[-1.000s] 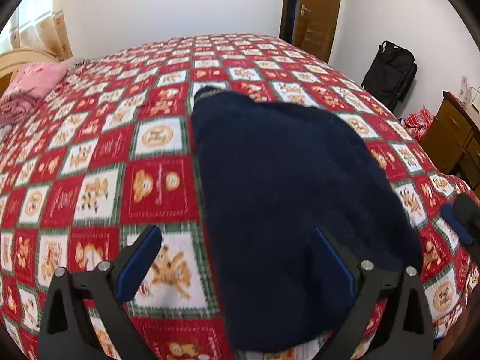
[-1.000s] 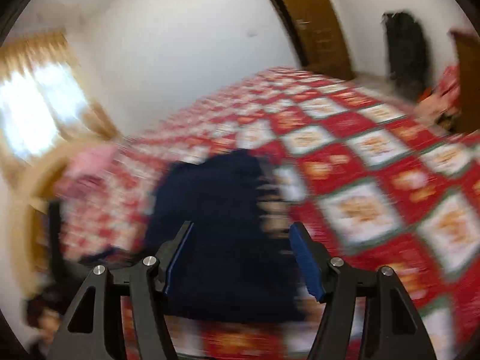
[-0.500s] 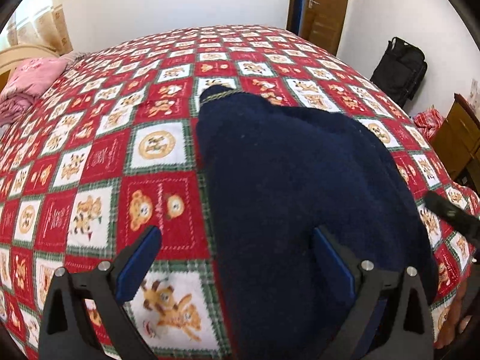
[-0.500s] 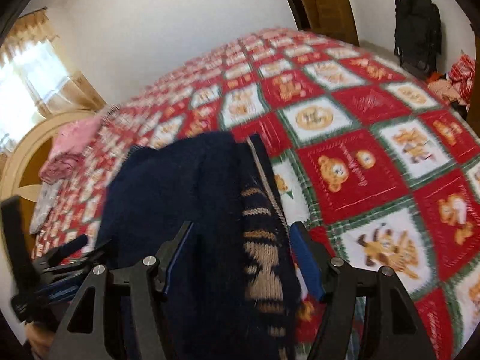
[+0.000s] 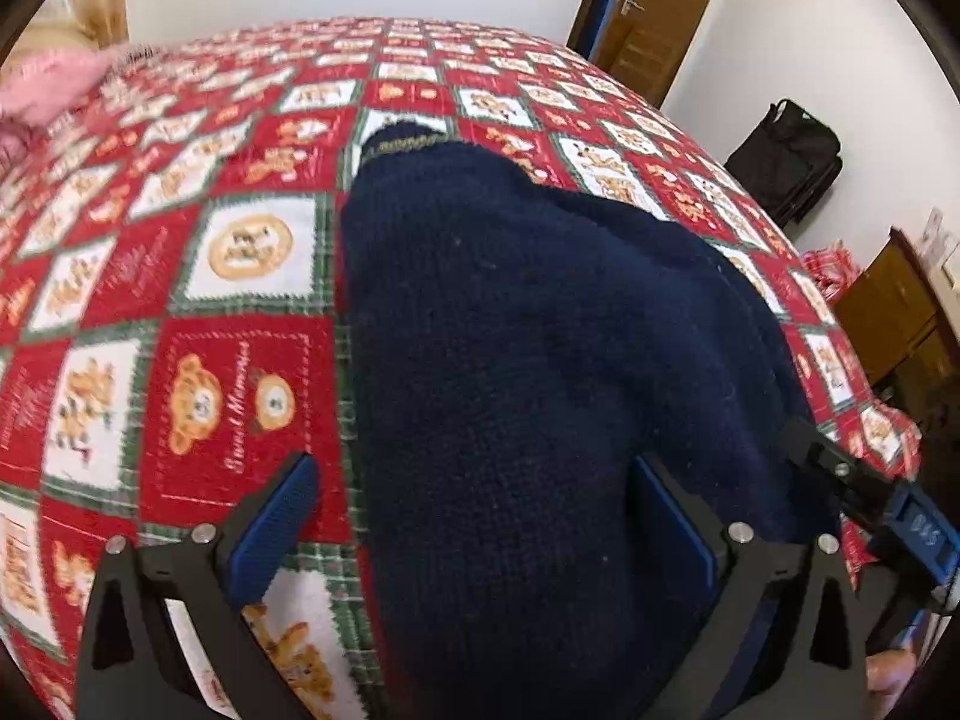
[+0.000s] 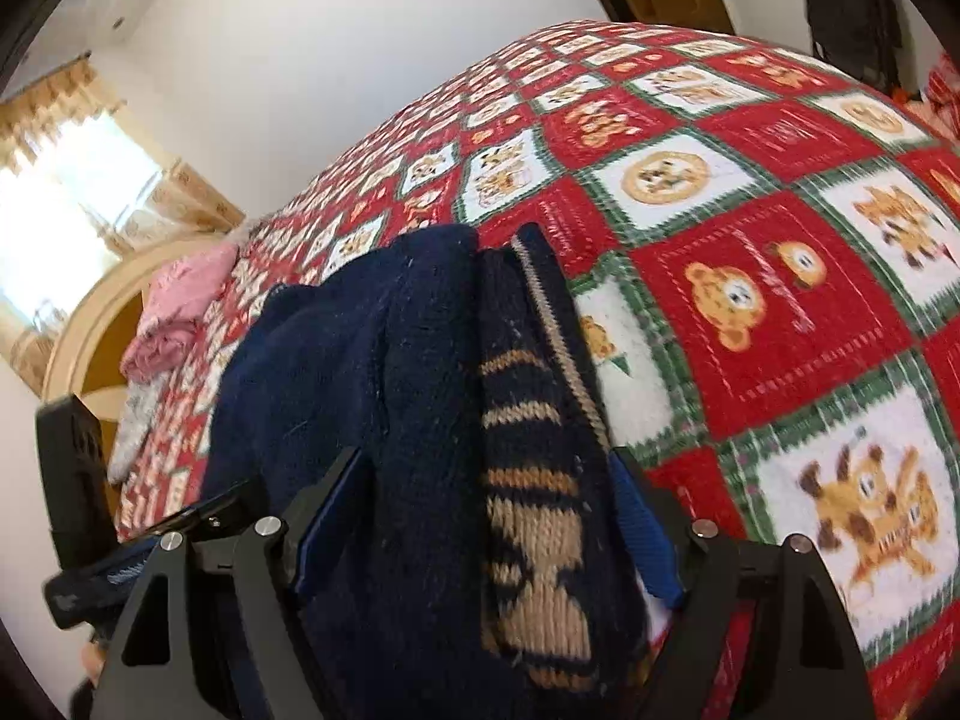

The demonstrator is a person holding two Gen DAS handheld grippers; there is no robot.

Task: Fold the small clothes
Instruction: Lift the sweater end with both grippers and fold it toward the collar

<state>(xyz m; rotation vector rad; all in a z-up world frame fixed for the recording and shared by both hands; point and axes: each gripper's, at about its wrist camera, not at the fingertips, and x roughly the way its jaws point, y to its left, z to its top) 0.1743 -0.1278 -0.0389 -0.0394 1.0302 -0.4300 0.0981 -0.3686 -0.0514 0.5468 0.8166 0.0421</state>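
A small navy knitted sweater lies on the red patterned bedspread, its tan-striped edge showing in the right wrist view. My left gripper is open, low over the sweater's near left edge, one finger over the bedspread and one over the knit. My right gripper is open, its fingers straddling the sweater's near right side. The right gripper also shows in the left wrist view, at the sweater's right edge. The left gripper shows at the left of the right wrist view.
Pink folded clothes lie near the curved headboard at the far side. A black suitcase, a wooden cabinet and a door stand beyond the bed's right side.
Both grippers have moved forward and lower onto the sweater. The right gripper has swung from beside the garment until its fingers straddle the right edge. Both stay open.
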